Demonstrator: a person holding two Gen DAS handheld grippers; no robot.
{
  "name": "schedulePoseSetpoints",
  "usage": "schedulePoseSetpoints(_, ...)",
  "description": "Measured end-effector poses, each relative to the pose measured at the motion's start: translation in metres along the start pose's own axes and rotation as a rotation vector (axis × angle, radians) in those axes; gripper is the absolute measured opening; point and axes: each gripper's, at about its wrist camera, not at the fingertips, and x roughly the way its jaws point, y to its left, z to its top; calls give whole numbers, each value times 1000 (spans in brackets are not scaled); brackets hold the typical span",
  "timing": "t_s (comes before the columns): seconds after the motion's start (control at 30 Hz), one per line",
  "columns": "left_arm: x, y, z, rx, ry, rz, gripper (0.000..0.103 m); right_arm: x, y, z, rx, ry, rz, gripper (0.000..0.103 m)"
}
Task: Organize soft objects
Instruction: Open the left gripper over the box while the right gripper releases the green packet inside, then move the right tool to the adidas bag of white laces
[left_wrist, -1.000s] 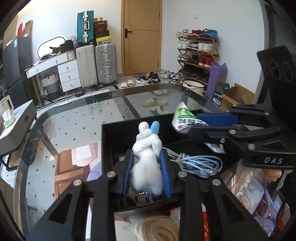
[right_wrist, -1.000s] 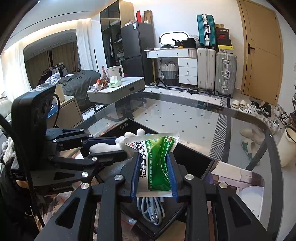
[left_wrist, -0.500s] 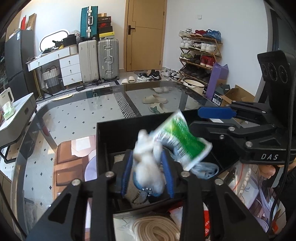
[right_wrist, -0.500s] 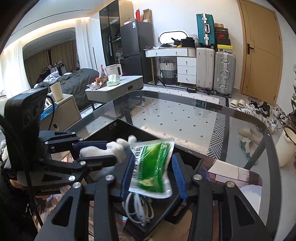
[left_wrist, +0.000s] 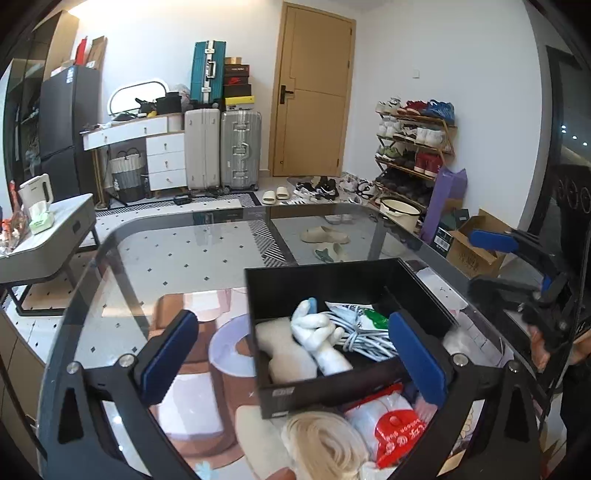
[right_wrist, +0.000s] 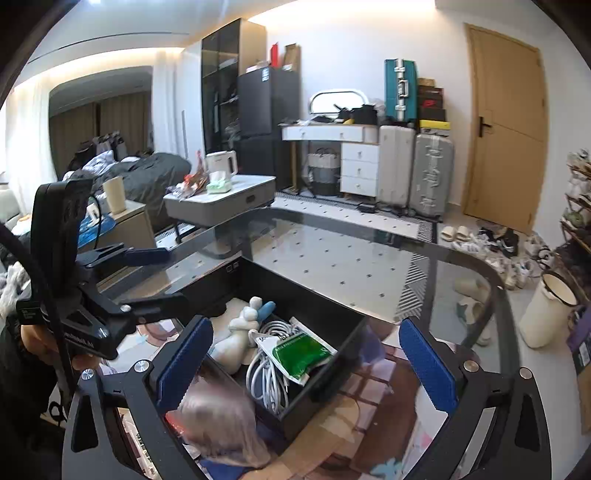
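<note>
A black box (left_wrist: 332, 273) (right_wrist: 325, 306) stands on the glass table. In it lie a white plush toy with a blue ear (left_wrist: 317, 332) (right_wrist: 240, 332), a green and white packet (left_wrist: 365, 317) (right_wrist: 301, 352), a coiled white cable (left_wrist: 365, 341) (right_wrist: 266, 373) and a beige soft piece (left_wrist: 284, 354). My left gripper (left_wrist: 291, 358) is open and empty above the box's near side. My right gripper (right_wrist: 306, 360) is open and empty above the box. Each gripper shows in the other's view, the right (left_wrist: 517, 266) and the left (right_wrist: 147, 277).
In front of the box lie a blond-haired doll (left_wrist: 325, 439) (right_wrist: 221, 424) and a red and white bag (left_wrist: 391, 428). The glass table edge (left_wrist: 110, 240) curves at the left and far side. A grey side table (right_wrist: 221, 199) stands beyond.
Both grippers opened and pulled back. The plush toy and the green packet dropped from them into the black box.
</note>
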Motion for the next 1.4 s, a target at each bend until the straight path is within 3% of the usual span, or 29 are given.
schedulePoseSetpoints(0.4,-31,6,-28,-50,-2,37,103,-47,13,-34,85,-27,-5,102)
schedulePoseSetpoints(0.7,-40,2,-49,-51,5,73,103,-49,35,-65,109,21,-9,102)
schedulePoseSetpoints(0.97,-43,-1,-60,-100,0,58,103,-48,38,-74,135,33,-8,103)
schedulePoseSetpoints(1.4,-41,-1,-66,-88,12,67,103,-36,50,-91,132,92,38,103)
